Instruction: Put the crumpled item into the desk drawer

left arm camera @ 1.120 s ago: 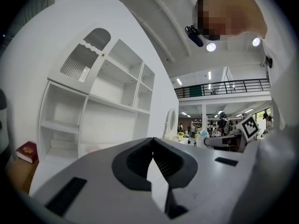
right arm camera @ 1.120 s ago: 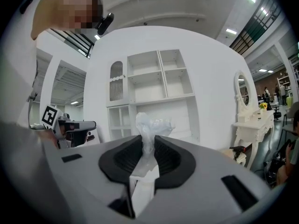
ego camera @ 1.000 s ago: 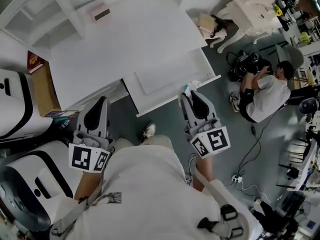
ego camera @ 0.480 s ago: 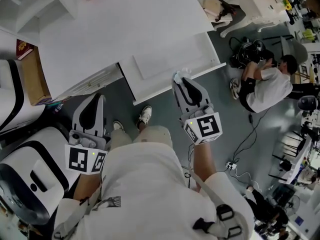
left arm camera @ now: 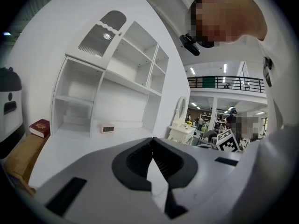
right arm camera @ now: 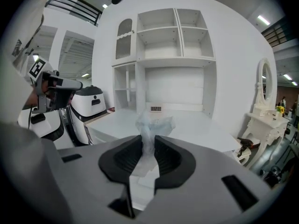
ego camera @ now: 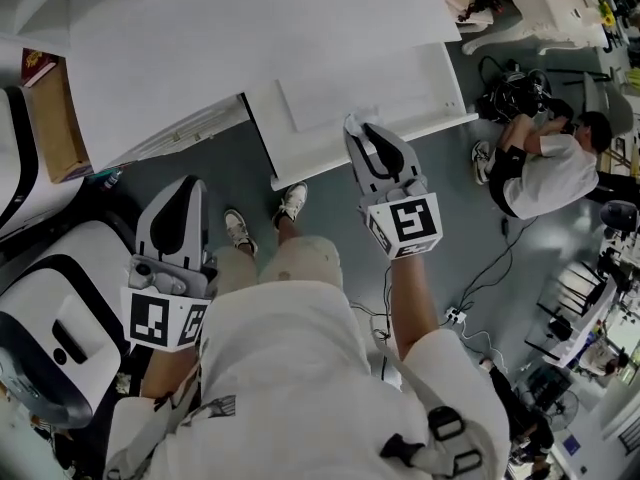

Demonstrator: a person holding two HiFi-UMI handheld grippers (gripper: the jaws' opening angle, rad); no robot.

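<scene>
Cardboard box (ego camera: 55, 118) and book (ego camera: 38, 66) sit well left of the open drawer (ego camera: 330, 103), beside a white machine (ego camera: 60, 338). Next comes the left claw (ego camera: 185, 183), low and left of the drawer over grey floor (ego camera: 250, 193), its jaws pressed together on nothing. The counter (ego camera: 220, 38) above the drawer is bare white and looks smooth; a small clock (right arm camera: 156, 108) stands at its back under open shelves (right arm camera: 163, 31). At the drawer's front edge the right claw (ego camera: 362, 128) is nipped nearly closed on the wad (ego camera: 352, 125), whose puffed top stands out past the tips. It looks like thin film or tissue: very light, soft and springy, not fragile. I judge it may cling to the pads on release. A pinch across its narrow neck suits it best. Right of the drawer a person (ego camera: 545, 173) sits on the floor amid cables and clutter
</scene>
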